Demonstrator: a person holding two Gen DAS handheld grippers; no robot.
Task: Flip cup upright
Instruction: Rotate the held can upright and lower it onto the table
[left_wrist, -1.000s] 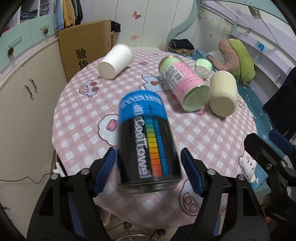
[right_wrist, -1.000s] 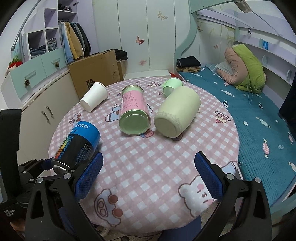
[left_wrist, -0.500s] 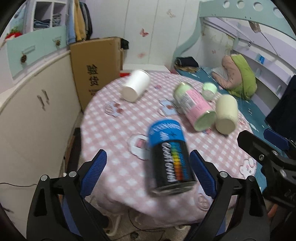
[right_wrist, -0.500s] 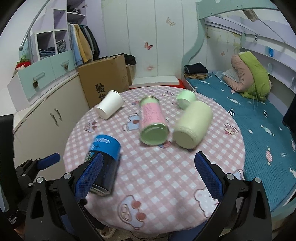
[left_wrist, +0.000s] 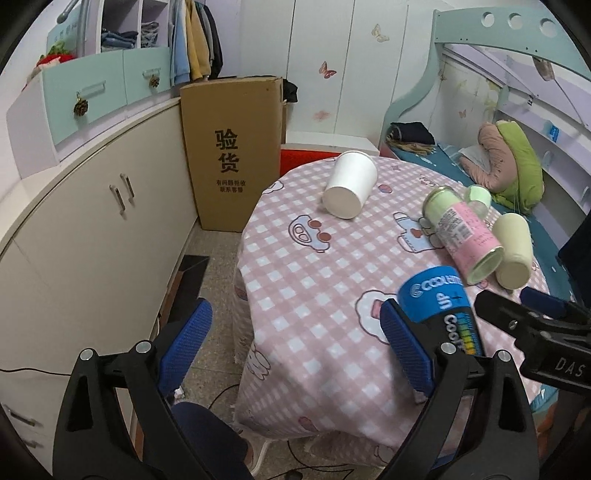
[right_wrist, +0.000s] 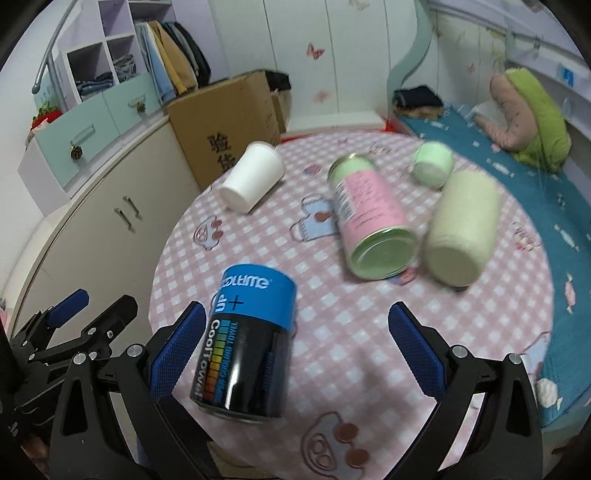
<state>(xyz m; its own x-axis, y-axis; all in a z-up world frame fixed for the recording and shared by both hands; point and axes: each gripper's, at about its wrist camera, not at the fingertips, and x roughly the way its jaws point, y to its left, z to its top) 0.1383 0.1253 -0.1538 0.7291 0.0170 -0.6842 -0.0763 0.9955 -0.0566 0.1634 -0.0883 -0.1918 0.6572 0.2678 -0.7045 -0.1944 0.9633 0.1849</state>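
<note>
A white paper cup (left_wrist: 350, 189) lies on its side at the far left of the round table; it also shows in the right wrist view (right_wrist: 253, 177). A black and blue can (right_wrist: 246, 345) lies on its side near the table's front edge, also in the left wrist view (left_wrist: 441, 309). My left gripper (left_wrist: 295, 341) is open and empty, pulled back off the table's left edge. My right gripper (right_wrist: 295, 345) is open; the can lies between its fingers, close to the left finger (right_wrist: 176, 341).
A pink and green can (right_wrist: 369, 218), a cream cup (right_wrist: 460, 229) and a small green cup (right_wrist: 433, 166) lie on the pink checked tablecloth (right_wrist: 369, 314). A cardboard box (left_wrist: 231, 155) and cabinets (left_wrist: 92, 221) stand left. A bed (right_wrist: 535, 192) is right.
My left gripper has drawn back and swung left, away from the black and blue can. My right gripper has moved left, so that the can now lies between its fingers.
</note>
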